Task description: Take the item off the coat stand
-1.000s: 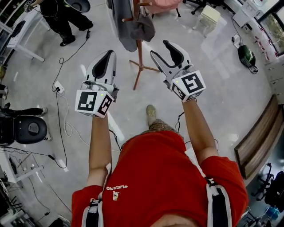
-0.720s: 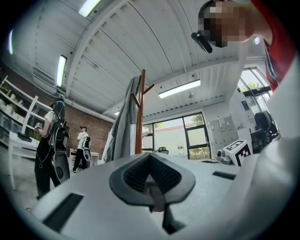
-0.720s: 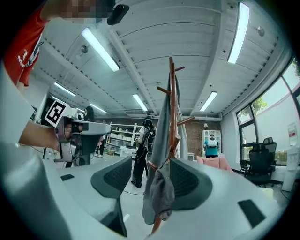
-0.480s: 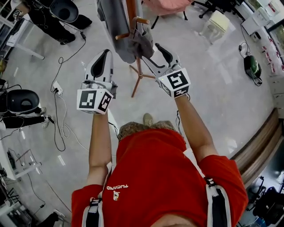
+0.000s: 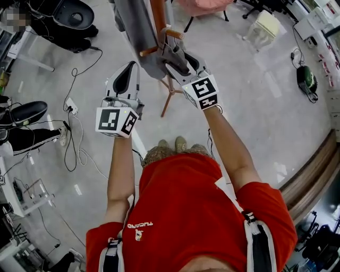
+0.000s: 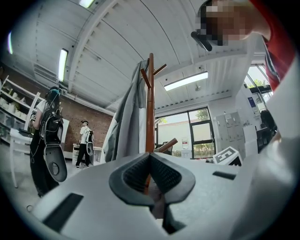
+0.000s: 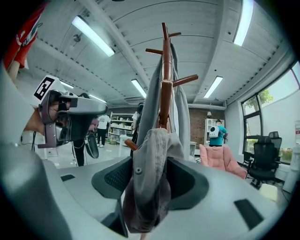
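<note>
A wooden coat stand (image 5: pixel 158 16) (image 7: pixel 163 70) (image 6: pixel 151 103) carries a long grey garment (image 5: pixel 135 29) (image 7: pixel 151 93) and, on a lower peg, a grey cap (image 5: pixel 171 53) (image 7: pixel 149 154). My right gripper (image 5: pixel 183 61) (image 7: pixel 150 180) is at the stand with its jaws open on either side of the hanging cap. I see a gap at the left pad, so the pads are not pressing on it. My left gripper (image 5: pixel 126 79) (image 6: pixel 150 157) is held lower left of the stand, shut and empty, and points at the pole.
The stand's tripod foot (image 5: pixel 169 87) rests on the grey floor just ahead of my feet. Cables and a socket strip (image 5: pixel 70 108) lie to the left. A pink chair (image 7: pixel 220 159) stands behind the stand. Other people (image 6: pixel 47 136) stand further off.
My right gripper has moved up and to the left, from clear of the stand to either side of the cap. The stand has come nearer. My left gripper has hardly moved.
</note>
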The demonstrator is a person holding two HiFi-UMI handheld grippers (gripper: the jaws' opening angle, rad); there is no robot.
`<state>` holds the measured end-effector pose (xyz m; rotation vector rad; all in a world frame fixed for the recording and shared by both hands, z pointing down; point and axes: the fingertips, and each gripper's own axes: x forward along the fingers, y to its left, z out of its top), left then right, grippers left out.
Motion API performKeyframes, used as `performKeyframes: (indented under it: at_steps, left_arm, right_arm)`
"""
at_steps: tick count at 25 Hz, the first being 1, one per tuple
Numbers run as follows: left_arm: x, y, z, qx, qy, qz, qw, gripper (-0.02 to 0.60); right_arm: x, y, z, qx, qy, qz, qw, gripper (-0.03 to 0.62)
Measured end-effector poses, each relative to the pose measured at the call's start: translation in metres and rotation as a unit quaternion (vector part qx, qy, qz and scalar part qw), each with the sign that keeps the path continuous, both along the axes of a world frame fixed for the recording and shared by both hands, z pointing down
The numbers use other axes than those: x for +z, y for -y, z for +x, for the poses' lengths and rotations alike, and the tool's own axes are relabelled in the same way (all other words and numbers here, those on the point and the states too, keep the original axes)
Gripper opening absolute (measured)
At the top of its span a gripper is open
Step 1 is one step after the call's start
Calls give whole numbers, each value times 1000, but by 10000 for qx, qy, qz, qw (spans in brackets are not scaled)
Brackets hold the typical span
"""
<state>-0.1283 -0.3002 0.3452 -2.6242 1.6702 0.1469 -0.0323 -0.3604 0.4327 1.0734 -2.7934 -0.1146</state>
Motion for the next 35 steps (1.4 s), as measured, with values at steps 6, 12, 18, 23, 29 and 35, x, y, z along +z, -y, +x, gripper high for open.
performKeyframes:
  at_steps: [6,12,18,23,29,35]
  left_arm:
    - [-2,0,-13,96,33,-13,9999,9]
    - [-3,-4,-21,218,-22,11,9998,9]
    - [-7,-15,-14,380,-83,39,9992,9]
    - [-13,-28,-8,467,-119,72,9988,9]
    - [-26,-39,-4,594,-170,176,9979,9]
    - [-33,-45,4,746,-106,231,9969,9]
  right_arm:
    - [-10,0,-4,212,33,146,9997,37]
    - [-38,-16,6,405,218,463,9979,29]
    - [-68,-40,26,560,316,685,9956,29]
    - [-83,-69,43,637,410,750,9943,29]
    - [-92,-109,43,365,320,850,9952,29]
    - [-90,-141,39,229,232,733,9968,28]
